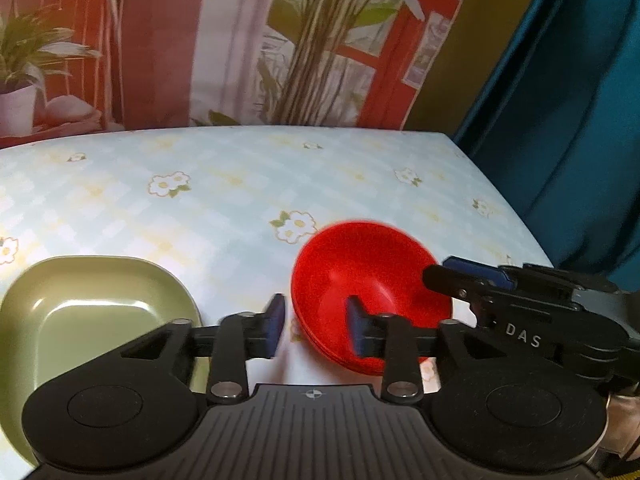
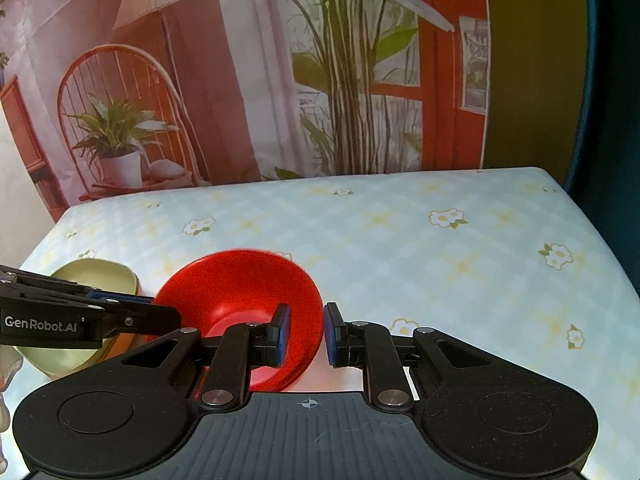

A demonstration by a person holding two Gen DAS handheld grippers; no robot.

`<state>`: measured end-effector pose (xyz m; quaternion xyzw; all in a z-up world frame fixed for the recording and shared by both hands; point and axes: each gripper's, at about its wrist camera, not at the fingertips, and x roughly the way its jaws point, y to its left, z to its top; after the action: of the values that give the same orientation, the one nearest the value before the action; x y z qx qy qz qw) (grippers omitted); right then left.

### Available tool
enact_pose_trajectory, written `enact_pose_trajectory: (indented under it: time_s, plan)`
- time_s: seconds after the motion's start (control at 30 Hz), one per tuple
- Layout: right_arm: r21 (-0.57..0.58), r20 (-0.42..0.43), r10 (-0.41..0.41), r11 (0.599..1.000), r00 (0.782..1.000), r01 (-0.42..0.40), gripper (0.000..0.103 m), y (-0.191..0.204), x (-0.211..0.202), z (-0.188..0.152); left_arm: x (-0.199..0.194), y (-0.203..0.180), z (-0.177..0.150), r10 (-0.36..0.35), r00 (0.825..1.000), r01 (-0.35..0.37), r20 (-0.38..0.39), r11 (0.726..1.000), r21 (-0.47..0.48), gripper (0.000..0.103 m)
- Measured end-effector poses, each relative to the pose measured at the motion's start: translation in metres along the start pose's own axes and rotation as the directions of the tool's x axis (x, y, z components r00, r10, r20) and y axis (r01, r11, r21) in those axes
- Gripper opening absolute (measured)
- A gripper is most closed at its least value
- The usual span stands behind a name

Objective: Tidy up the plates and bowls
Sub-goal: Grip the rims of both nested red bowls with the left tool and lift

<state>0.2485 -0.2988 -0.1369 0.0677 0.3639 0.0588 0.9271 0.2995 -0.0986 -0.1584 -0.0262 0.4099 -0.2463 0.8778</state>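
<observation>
A red bowl (image 1: 360,276) stands on the flowered tablecloth, apparently the top of a small stack of red bowls; it also shows in the right wrist view (image 2: 240,284). My left gripper (image 1: 316,326) is open and straddles the bowl's left rim, one finger inside and one outside. My right gripper (image 2: 306,332) is open and straddles the bowl's right rim the same way; it also shows in the left wrist view (image 1: 460,276). An olive-green square plate (image 1: 84,316) lies left of the bowl, also seen in the right wrist view (image 2: 96,276).
The table (image 2: 440,264) has a pale blue checked cloth with daisies. Its right edge drops off beside a dark teal curtain (image 1: 580,120). A printed backdrop with plants and a red window hangs behind the far edge.
</observation>
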Motion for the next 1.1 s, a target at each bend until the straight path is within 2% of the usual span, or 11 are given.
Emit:
enact_pose_trajectory:
  time_s: [0.37, 1.03, 1.1]
  plan:
    - [0.057, -0.019, -0.011, 0.998, 1.000, 0.012, 0.027, -0.006, 0.008, -0.006, 0.016, -0.001, -0.003, -0.014, 1.000, 0.014, -0.026, 1.000, -0.025, 0.039]
    - [0.124, -0.047, 0.048, 0.991, 0.998, -0.042, 0.024, -0.001, 0.024, -0.016, 0.037, -0.004, -0.005, -0.016, 0.999, 0.014, -0.052, 0.999, -0.036, 0.038]
    - [0.125, -0.046, 0.047, 0.991, 0.998, -0.041, 0.023, -0.001, 0.024, -0.016, 0.036, -0.004, -0.006, -0.009, 0.999, 0.007, -0.049, 0.999, -0.033, 0.035]
